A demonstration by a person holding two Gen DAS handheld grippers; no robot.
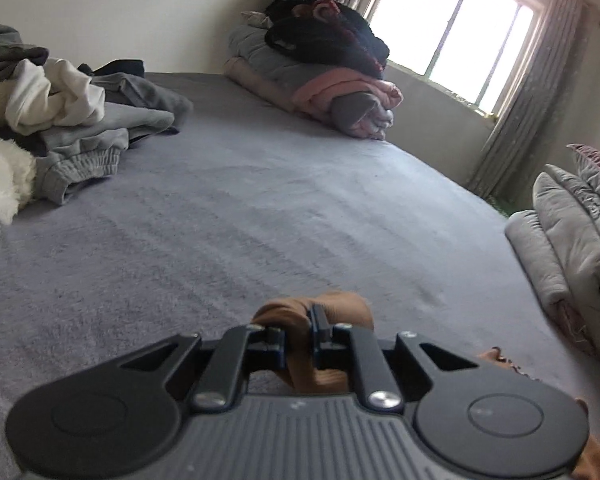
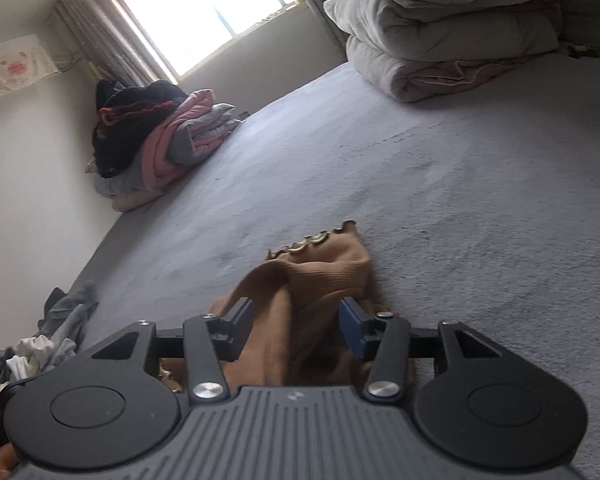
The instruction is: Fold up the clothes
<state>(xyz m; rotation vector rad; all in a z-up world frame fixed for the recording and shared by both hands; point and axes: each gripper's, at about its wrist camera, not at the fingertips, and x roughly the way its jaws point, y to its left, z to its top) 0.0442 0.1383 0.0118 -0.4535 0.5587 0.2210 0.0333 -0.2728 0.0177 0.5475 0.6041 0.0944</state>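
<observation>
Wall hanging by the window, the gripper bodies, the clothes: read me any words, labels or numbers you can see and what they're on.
No readable text anywhere.
Wall hanging: a pinkish printed pattern, too blurred to tell whether it holds words.
Right gripper body: one small pale mark, not legible.
Brown knit garment: no label showing.

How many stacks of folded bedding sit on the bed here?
2. One pink-and-grey stack topped with dark clothes lies in the far corner by the window; one grey quilt stack lies along the bed's right edge. Others may lie outside the views.

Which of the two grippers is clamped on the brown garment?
The left gripper: its fingers pinch the brown ribbed knit garment. The right gripper's fingers stand apart around it.
</observation>
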